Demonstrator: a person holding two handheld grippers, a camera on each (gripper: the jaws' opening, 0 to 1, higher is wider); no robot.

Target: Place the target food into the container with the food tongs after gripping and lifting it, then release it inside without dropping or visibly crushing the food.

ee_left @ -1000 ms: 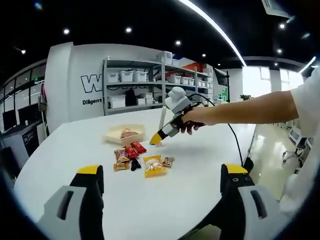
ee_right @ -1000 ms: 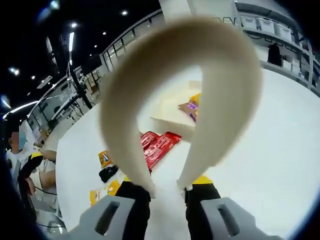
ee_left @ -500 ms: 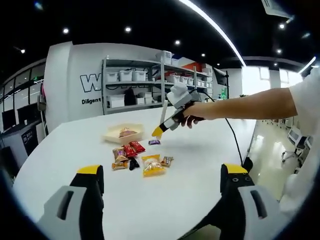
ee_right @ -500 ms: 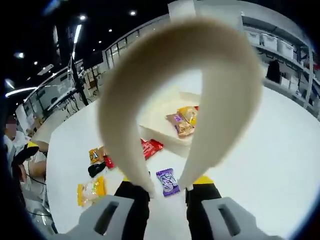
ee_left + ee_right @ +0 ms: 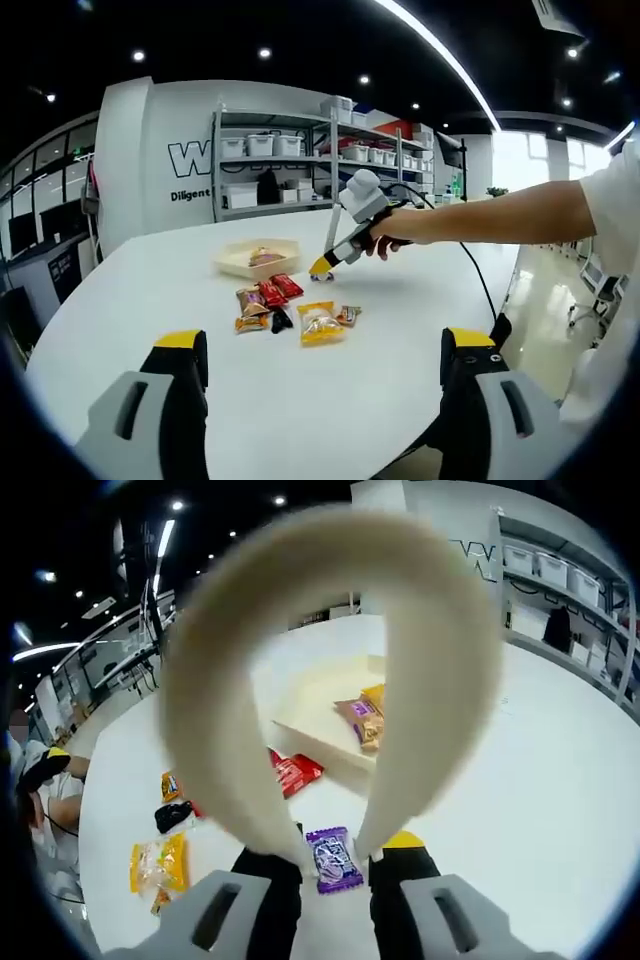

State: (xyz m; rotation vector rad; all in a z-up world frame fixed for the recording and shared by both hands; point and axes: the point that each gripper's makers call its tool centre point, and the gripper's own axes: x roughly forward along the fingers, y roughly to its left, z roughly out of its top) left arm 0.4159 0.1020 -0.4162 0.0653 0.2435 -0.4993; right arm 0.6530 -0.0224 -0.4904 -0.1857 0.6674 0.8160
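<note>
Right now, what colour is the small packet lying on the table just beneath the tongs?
Purple, with some white print. The packet shows best in the right gripper view, lying between the tongs.

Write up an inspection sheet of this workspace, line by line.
Surface: white table, round-edged.
Job's things: cream tongs clamped in the right gripper; purple packet on the table between the tong tips; beige tray already holding snacks.
Clutter: red packets, yellow packet, black item loose beside the tray.
Grippers: left gripper empty, jaws apart; right shut on the tongs.
Cables: black cable trailing from the right gripper.
Surroundings: shelving with bins.
</note>
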